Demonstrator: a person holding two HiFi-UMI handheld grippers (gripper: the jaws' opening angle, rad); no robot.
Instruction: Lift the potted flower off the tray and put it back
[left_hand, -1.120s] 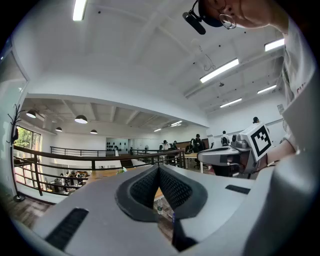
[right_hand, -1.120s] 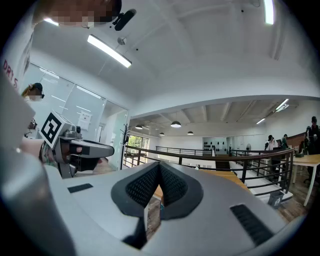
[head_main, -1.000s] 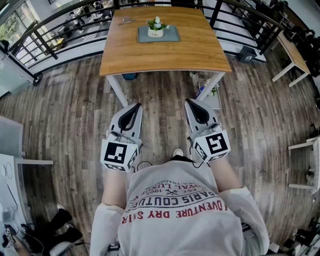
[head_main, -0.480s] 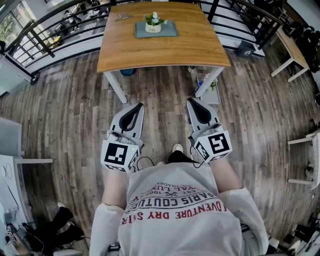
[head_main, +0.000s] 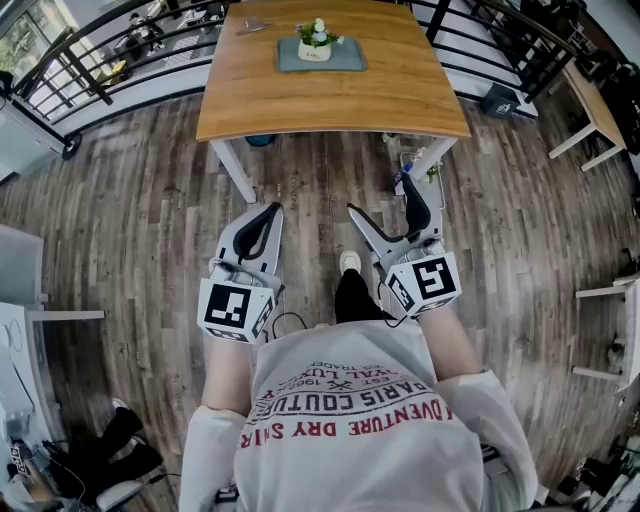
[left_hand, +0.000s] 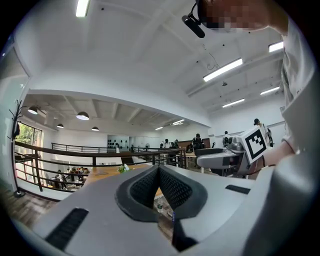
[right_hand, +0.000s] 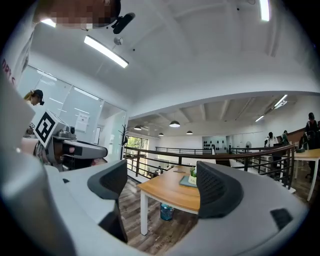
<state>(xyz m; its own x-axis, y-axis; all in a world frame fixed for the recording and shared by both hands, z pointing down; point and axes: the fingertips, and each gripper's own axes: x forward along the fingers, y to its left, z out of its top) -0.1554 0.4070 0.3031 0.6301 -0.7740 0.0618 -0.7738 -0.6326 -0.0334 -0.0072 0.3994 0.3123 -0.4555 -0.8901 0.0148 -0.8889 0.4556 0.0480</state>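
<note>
The right gripper (right_hand: 161, 186) has just been opening its jaws, which now stand wide apart with nothing between them, framing the wooden bench (right_hand: 167, 195) ahead, where the potted flower (right_hand: 193, 175) sits on its tray (right_hand: 185, 182).

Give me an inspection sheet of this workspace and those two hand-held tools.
Surface: wooden table, mostly bare.
Job's things: potted flower standing on the grey tray, far side of the table.
Clutter: small grey object on the table's far left; bottles on the floor beneath.
Tools: left tool shut, empty; right tool open, jaws have just been opening, nothing between; both short of the table.
Cables: thin black cable below the left tool.
Surroundings: plank floor, black railing, side table at right.
</note>
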